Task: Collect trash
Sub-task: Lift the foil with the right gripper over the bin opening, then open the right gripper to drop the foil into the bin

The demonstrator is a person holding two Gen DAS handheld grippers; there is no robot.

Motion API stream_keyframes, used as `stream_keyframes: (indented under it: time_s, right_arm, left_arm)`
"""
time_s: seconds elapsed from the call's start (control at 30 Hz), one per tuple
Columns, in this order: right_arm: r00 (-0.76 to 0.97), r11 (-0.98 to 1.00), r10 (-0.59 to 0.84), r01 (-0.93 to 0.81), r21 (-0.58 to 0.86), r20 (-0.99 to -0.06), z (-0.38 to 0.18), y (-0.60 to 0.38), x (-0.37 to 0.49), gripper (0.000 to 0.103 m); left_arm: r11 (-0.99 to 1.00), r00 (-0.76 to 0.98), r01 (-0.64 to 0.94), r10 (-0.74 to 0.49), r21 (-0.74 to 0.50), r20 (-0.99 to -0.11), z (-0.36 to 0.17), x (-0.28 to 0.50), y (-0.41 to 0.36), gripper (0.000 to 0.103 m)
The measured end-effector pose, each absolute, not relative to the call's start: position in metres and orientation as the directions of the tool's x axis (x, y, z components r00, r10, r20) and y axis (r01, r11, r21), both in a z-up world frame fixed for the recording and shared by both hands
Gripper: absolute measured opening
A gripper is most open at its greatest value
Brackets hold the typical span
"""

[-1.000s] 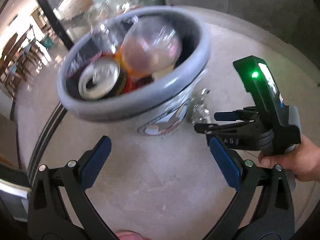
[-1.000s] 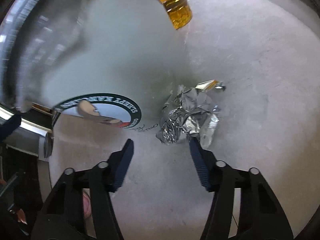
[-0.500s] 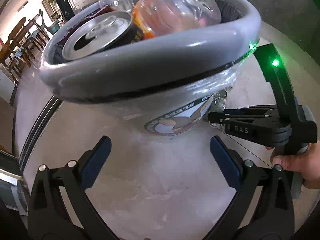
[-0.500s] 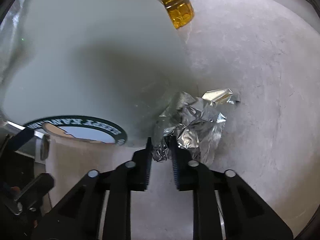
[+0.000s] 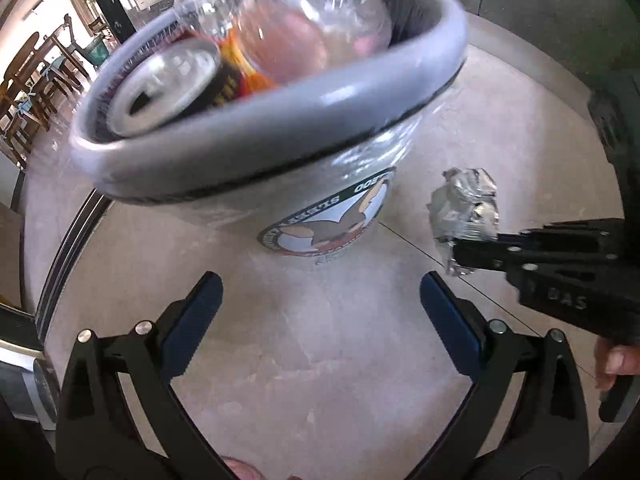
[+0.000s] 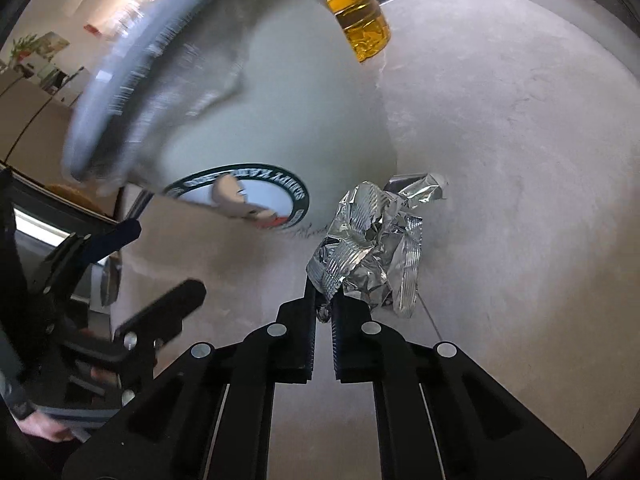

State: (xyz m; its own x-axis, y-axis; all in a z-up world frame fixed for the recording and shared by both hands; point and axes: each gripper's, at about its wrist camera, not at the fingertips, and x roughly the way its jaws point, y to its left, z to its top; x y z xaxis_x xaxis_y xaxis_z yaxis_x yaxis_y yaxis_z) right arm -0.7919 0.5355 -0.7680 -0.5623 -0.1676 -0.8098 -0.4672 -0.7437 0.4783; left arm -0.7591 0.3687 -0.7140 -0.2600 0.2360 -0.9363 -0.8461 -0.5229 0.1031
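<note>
One foil wad (image 6: pixel 372 244) is pinched at its lower edge by the right gripper (image 6: pixel 322 312), jaws just closed on it, and looks clear of the floor (image 6: pixel 520 200). Left gripper (image 5: pixel 320 312) is wide open and empty. Step: carry to the bin (image 5: pixel 248 152), upper left of frame; the next move needs lift over the rim. Foil is crumpled, with its long axis roughly up-right from the pinch.

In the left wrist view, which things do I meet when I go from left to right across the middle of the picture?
Drink can inside the bin → clear plastic bottle inside the bin → round logo on the bin's wall → crumpled foil → right gripper, shut on the foil.
</note>
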Motion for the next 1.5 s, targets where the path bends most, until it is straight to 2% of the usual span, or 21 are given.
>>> stream_keyframes:
  time_s: [0.2, 0.47, 0.67, 0.83, 1.1, 1.5]
  right_arm:
    - [-0.552, -0.737, -0.163, -0.483, 0.472, -0.818, -0.719, 0.531, -0.773, 0.007]
    - [-0.559, -0.764, -0.14, -0.464, 0.448, -0.817, -0.614, 0.525, -0.762, 0.007]
    - [-0.573, -0.804, -0.122, -0.422, 0.42, -0.81, -0.539, 0.538, -0.789, 0.007]
    - [-0.599, -0.827, -0.123, -0.379, 0.415, -0.791, -0.504, 0.557, -0.828, 0.007]
    - [-0.608, -0.824, -0.166, -0.347, 0.448, -0.776, -0.493, 0.561, -0.885, 0.007]
    - [-0.511, -0.786, -0.223, -0.409, 0.463, -0.83, -0.543, 0.553, -0.934, 0.008]
  left_arm:
    - [-0.498, -0.246, -0.861, 0.235, 0.101, -0.94, -0.666, -0.759, 0.371, 0.097]
    - [-0.507, -0.255, -0.856, 0.242, 0.103, -0.936, -0.589, -0.776, 0.386, 0.097]
    - [-0.5, -0.278, -0.859, 0.284, 0.105, -0.918, -0.517, -0.794, 0.408, 0.097]
    - [-0.517, -0.303, -0.849, 0.317, 0.104, -0.899, -0.482, -0.83, 0.425, 0.097]
    - [-0.515, -0.336, -0.846, 0.314, 0.139, -0.888, -0.474, -0.89, 0.433, 0.097]
    - [-0.472, -0.318, -0.867, 0.277, 0.16, -0.907, -0.503, -0.932, 0.434, 0.097]
